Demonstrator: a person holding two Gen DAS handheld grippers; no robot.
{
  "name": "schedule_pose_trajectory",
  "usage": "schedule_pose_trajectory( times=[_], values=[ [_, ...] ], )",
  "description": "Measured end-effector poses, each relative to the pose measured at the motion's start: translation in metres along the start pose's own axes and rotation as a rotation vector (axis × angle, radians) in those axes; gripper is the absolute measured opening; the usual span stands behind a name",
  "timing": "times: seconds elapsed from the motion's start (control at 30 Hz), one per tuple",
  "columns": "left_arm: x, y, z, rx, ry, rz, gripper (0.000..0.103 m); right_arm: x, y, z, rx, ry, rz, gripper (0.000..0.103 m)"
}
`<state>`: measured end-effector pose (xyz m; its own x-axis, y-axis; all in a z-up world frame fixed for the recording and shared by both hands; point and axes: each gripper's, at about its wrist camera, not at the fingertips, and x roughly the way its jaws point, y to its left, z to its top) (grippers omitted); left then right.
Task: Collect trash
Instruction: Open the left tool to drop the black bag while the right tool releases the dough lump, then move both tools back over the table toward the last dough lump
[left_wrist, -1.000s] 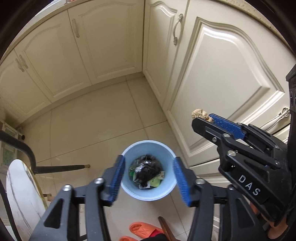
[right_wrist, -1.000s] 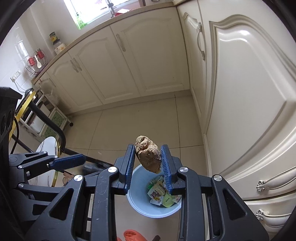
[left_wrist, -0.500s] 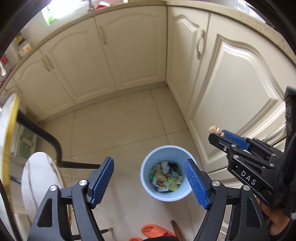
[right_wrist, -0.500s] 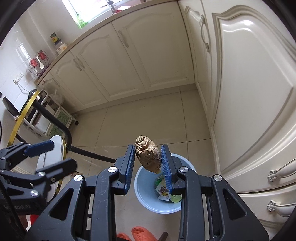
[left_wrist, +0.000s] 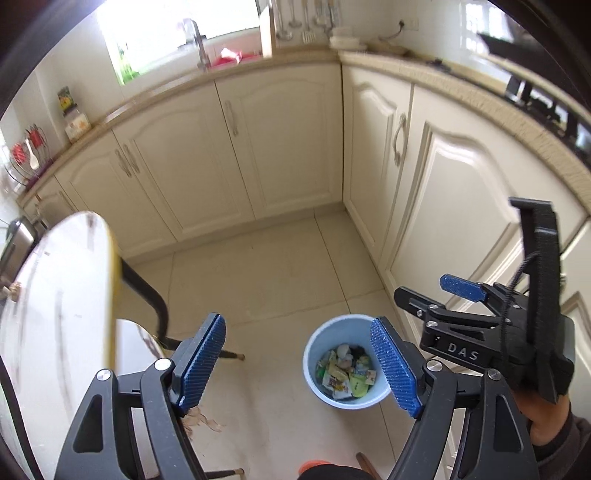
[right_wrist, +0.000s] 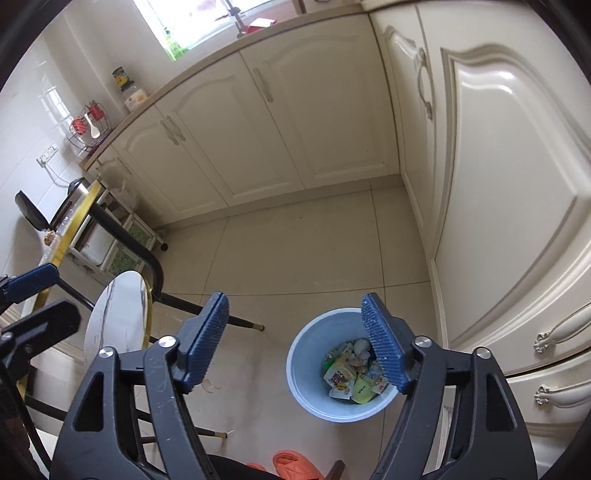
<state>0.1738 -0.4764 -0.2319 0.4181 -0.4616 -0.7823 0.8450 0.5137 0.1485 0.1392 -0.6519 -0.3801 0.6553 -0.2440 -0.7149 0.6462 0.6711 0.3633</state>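
A light blue bin (left_wrist: 314, 347) (right_wrist: 299, 369) stands on the tiled floor by the cabinets, with several wrappers (left_wrist: 343, 373) (right_wrist: 351, 373) inside. My left gripper (left_wrist: 297, 321) hangs high above the floor. Its jaws are opening with nothing between them, and its right pad overlaps the bin's rim. My right gripper (right_wrist: 295, 299) also hovers over the bin, jaws opening and empty. No brown lump shows between its pads. Each gripper shows in the other's view: the right one (left_wrist: 424, 291) at the right, the left one (right_wrist: 48, 299) at the left edge.
Cream cabinets (left_wrist: 280, 147) wrap the corner behind and right of the bin. A round white table with a gold edge (left_wrist: 55, 314) and a black chair frame (right_wrist: 147, 258) stand left. An orange slipper (right_wrist: 291, 465) lies near the bin. A hand (left_wrist: 546, 417) holds the right gripper.
The right gripper let go of the brown lump and its jaws spread wide. The left gripper rose and pulled back, jaws widening, so the bin looks smaller and the table edge came into view.
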Motion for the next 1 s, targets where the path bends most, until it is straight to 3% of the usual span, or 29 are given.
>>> schedule_pose_trajectory(
  times=[0.13, 0.2, 0.27, 0.3, 0.33, 0.47, 0.57, 0.77, 1.0],
  values=[
    [-0.054, 0.014, -0.017, 0.019, -0.11, 0.033, 0.086, -0.017, 0.023, 0.0, -0.033, -0.023, 0.0, 0.077],
    [-0.078, 0.028, -0.028, 0.009, -0.155, 0.073, 0.096, -0.024, 0.036, 0.001, -0.048, -0.037, 0.004, 0.077],
    [-0.099, 0.044, -0.037, 0.002, -0.184, 0.121, 0.097, -0.033, 0.052, 0.003, -0.072, -0.057, 0.02, 0.078],
    [-0.108, 0.054, -0.041, -0.006, -0.195, 0.143, 0.099, -0.036, 0.062, 0.005, -0.09, -0.062, 0.03, 0.083],
    [-0.115, 0.063, -0.046, -0.014, -0.203, 0.169, 0.099, -0.04, 0.07, 0.007, -0.106, -0.071, 0.04, 0.09],
    [-0.144, 0.11, -0.066, -0.049, -0.237, 0.317, 0.102, -0.055, 0.119, 0.016, -0.178, -0.11, 0.117, 0.091],
    [-0.158, 0.149, -0.083, -0.104, -0.252, 0.41, 0.102, -0.062, 0.17, 0.024, -0.269, -0.135, 0.176, 0.099],
    [-0.148, 0.227, -0.114, -0.202, -0.211, 0.522, 0.102, -0.055, 0.284, 0.03, -0.477, -0.138, 0.302, 0.102],
    [-0.089, 0.326, -0.129, -0.346, -0.047, 0.421, 0.102, 0.0, 0.371, 0.026, -0.593, -0.076, 0.284, 0.102]
  ],
)
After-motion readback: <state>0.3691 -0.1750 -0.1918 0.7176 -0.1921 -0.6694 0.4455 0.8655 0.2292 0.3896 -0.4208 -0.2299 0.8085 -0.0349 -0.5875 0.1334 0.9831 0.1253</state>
